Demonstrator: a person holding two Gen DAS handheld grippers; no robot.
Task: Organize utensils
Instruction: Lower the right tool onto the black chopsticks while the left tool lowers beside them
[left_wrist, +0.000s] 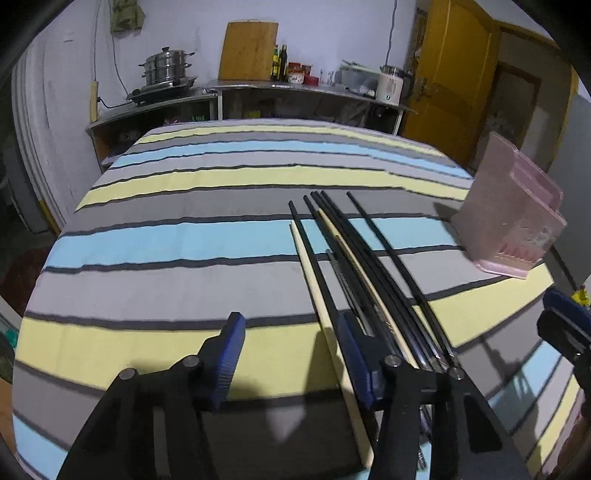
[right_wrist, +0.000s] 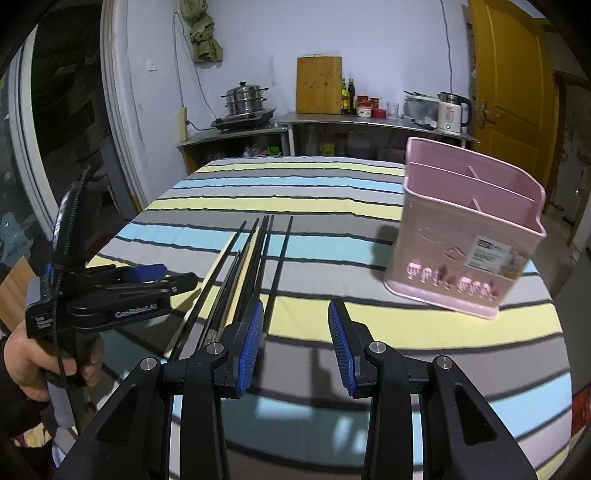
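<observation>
Table: covered with a striped cloth in grey, blue and pale yellow bands that run across it from side to side.

Chopsticks: a loose bundle of chopsticks lies flat on the cloth in the near half of the table, right of its middle, mostly black with a couple of pale wooden ones mixed in.

Long axis: the sticks run from the near edge toward the far edge, crossing the stripes. The far tips fan slightly apart over a grey band; the near ends gather close together by the near edge.

Holder: a pink holder stands upright near the right edge of the table, well apart from the bundle, with dividers inside and a paper label on its front wall.

Left tongs: the left gripper has its jaws spread, nothing between the pads. Its right finger sits over the near part of the bundle; I cannot tell whether it touches the sticks. A person's hand grips its handle.

Right tongs: the right gripper is spread, nothing pinched, bare cloth between its pads, the near ends of the sticks just beside its left finger.

Back wall: a counter carries a steel pot, a wooden board and a kettle.
</observation>
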